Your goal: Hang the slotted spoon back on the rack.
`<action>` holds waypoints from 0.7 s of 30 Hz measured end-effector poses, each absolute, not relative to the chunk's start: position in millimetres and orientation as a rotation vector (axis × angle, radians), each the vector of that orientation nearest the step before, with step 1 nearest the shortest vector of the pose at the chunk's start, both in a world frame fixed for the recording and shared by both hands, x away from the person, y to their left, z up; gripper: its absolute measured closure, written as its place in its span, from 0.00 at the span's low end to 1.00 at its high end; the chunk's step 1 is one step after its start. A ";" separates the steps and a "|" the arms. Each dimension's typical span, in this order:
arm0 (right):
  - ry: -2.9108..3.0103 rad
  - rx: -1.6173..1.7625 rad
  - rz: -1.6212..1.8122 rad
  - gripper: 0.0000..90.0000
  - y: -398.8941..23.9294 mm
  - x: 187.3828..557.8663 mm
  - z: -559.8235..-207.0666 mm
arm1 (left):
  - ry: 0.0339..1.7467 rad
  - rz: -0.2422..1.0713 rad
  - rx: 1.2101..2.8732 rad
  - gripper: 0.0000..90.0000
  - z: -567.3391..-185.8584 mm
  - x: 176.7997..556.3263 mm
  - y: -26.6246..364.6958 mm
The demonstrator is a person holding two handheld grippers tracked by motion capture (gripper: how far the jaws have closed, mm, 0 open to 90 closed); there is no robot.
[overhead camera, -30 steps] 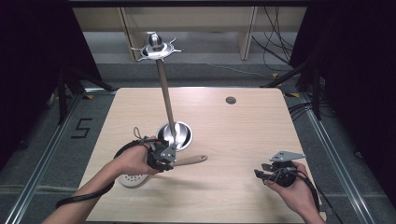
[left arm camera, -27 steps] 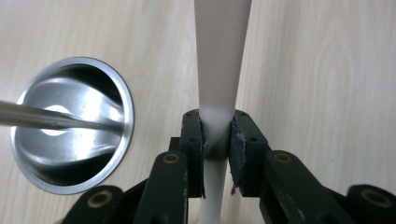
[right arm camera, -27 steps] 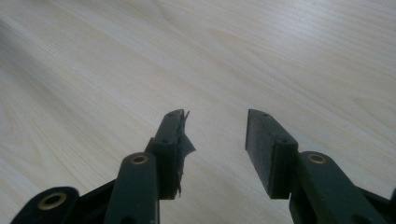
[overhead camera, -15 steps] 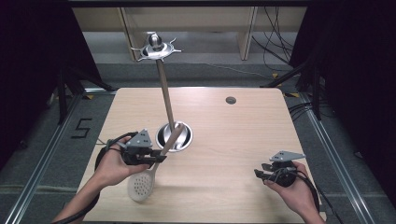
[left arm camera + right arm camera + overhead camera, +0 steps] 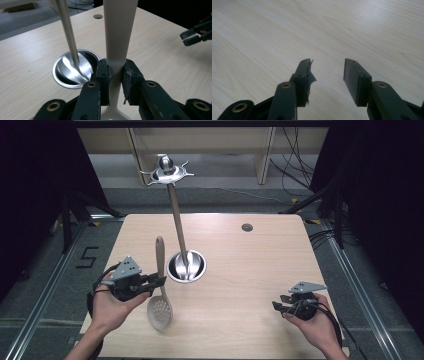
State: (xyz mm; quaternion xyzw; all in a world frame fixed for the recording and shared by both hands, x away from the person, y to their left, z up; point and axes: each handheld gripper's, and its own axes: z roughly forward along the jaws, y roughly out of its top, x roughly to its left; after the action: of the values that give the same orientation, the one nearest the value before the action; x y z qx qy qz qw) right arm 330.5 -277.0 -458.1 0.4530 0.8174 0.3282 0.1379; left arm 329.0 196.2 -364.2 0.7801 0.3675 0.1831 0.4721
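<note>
— What is sitting in the steel bowl (image 5: 186, 266)?
— The rack's pole (image 5: 177, 222).
— And the skimmer (image 5: 160, 292)?
— The left gripper (image 5: 159, 282) is clamping its handle, head hanging above the table (image 5: 260, 265). The right gripper (image 5: 278, 304) is gaping, holding nothing.

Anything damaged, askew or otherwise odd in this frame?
Yes: the right gripper has a torn pad, frayed and peeling at its inner edge. The jaws stand open over the bare table. Nothing else stands out.

A light wooden table (image 5: 240, 270) carries a steel utensil stand (image 5: 176, 215) near its centre; a small round cable hole (image 5: 247, 227) sits toward one o'clock.
</note>
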 end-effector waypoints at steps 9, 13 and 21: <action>2.367 1.327 0.950 0.64 -276.4 330.0 -458.0 | 0.958 0.531 1.815 0.85 -352.0 332.9 201.5; 2.363 1.313 0.950 0.64 -277.5 330.8 -458.2 | 0.988 0.566 1.781 0.85 -347.2 337.0 202.3; 2.362 1.312 0.951 0.64 -277.5 330.9 -458.3 | 1.025 0.607 1.763 0.85 -332.1 347.4 201.1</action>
State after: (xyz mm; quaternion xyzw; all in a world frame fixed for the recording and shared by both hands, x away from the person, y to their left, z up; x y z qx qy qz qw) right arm 330.9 -277.5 -458.3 0.4538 0.8166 0.3288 0.1381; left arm 347.4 201.1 -332.1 0.7244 0.4210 0.2496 0.4855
